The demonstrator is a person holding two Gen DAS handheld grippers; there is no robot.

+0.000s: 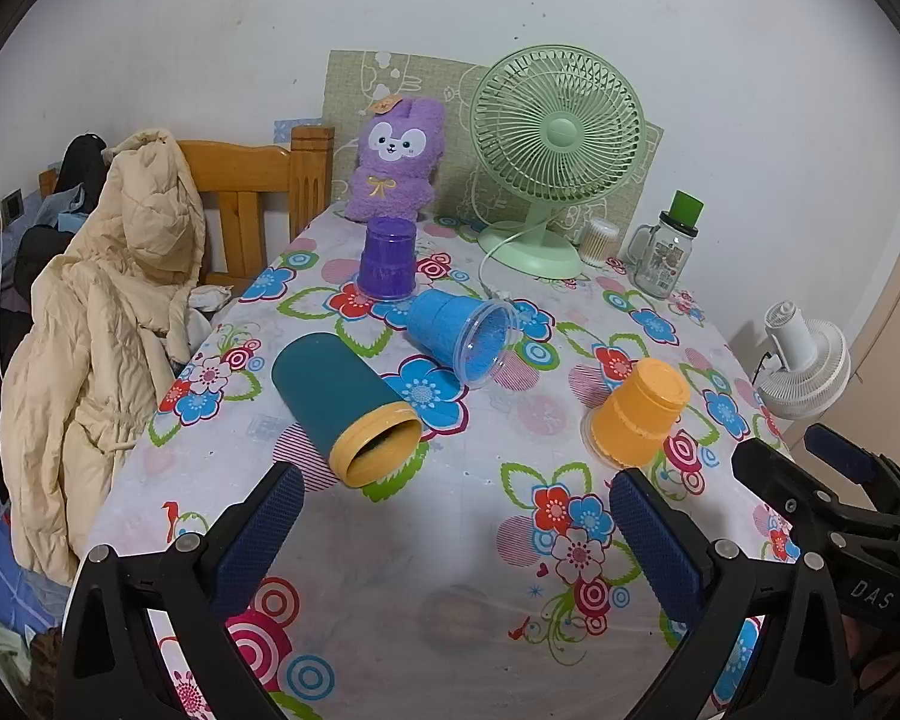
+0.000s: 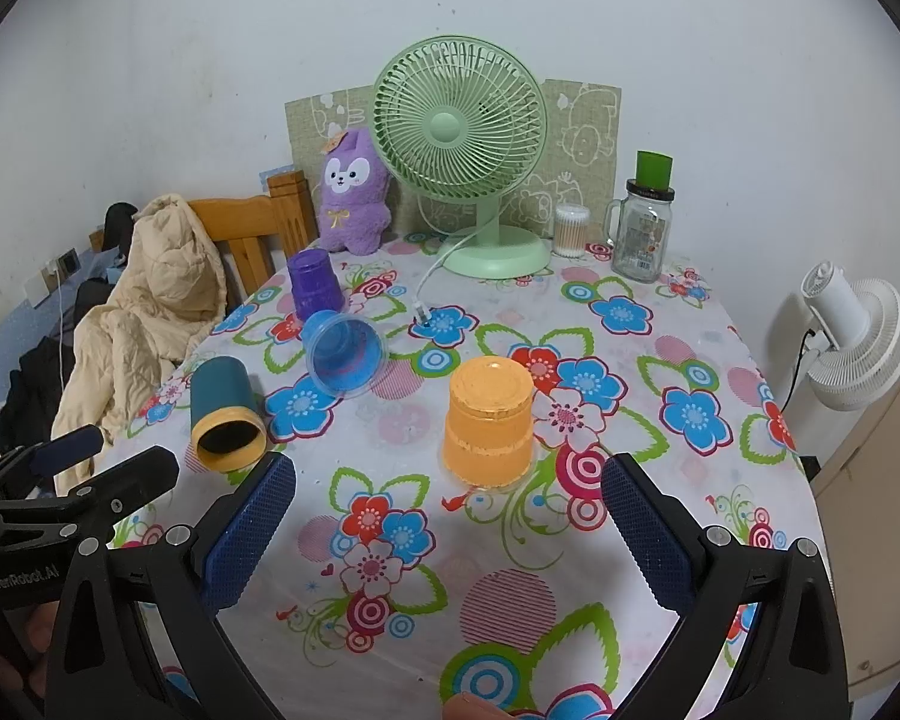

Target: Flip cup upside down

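Observation:
A teal cup with a yellow rim (image 1: pixel 345 405) (image 2: pixel 225 414) lies on its side on the floral tablecloth, mouth toward me. A blue cup (image 1: pixel 459 333) (image 2: pixel 342 354) also lies on its side behind it. A purple cup (image 1: pixel 388 258) (image 2: pixel 314 285) and an orange cup (image 1: pixel 639 414) (image 2: pixel 489 423) stand upside down. My left gripper (image 1: pixel 456 534) is open and empty, just short of the teal cup. My right gripper (image 2: pixel 450 531) is open and empty, just short of the orange cup. Each gripper shows at the edge of the other's view.
A green desk fan (image 1: pixel 555 147) (image 2: pixel 459 138), a purple plush (image 1: pixel 396 162) (image 2: pixel 351 198), a glass jar with a green cap (image 1: pixel 666 249) (image 2: pixel 642 228) and a cotton-swab tub (image 2: pixel 571 231) stand at the table's back. A chair with a beige jacket (image 1: pixel 108 324) (image 2: pixel 144 306) is left; a white fan (image 2: pixel 858 348) right.

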